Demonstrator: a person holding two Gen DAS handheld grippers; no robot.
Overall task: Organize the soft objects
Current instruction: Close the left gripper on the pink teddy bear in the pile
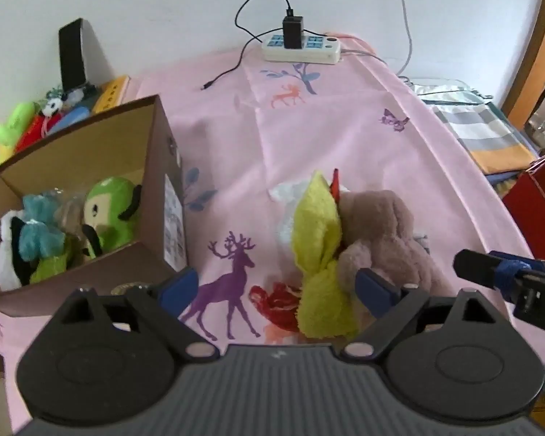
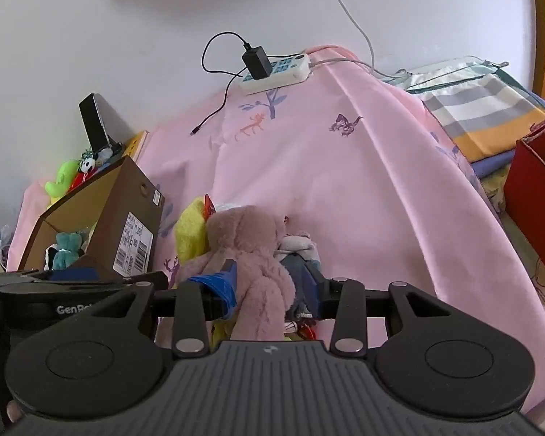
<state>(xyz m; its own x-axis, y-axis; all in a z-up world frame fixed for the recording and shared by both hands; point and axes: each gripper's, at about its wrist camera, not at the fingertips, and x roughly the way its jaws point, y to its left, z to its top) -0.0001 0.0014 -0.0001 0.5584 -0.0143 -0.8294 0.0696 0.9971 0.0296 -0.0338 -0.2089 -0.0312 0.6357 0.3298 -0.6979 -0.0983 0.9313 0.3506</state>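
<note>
A pinkish-brown plush toy (image 2: pixel 250 243) lies on the pink deer-print sheet (image 2: pixel 363 189), and my right gripper (image 2: pixel 269 287) is shut on one of its limbs. A small doll in jeans (image 2: pixel 301 265) lies against the toy's right side. A yellow-green plush (image 1: pixel 319 250) and a red soft piece (image 1: pixel 278 305) lie between the wide-open fingers of my left gripper (image 1: pixel 278 287), untouched. The same brown toy (image 1: pixel 381 225) sits just beyond the left gripper's right finger. An open cardboard box (image 1: pixel 160 152) at the left holds a green plush (image 1: pixel 109 214), a teal one (image 1: pixel 40 236) and others.
A power strip with a black charger (image 1: pixel 301 49) lies at the far edge by the wall. Behind the box are loose toys (image 1: pixel 18 127) and a black upright device (image 1: pixel 72 54). Folded striped cloth (image 1: pixel 483 134) and a red box (image 1: pixel 537 210) stand at the right.
</note>
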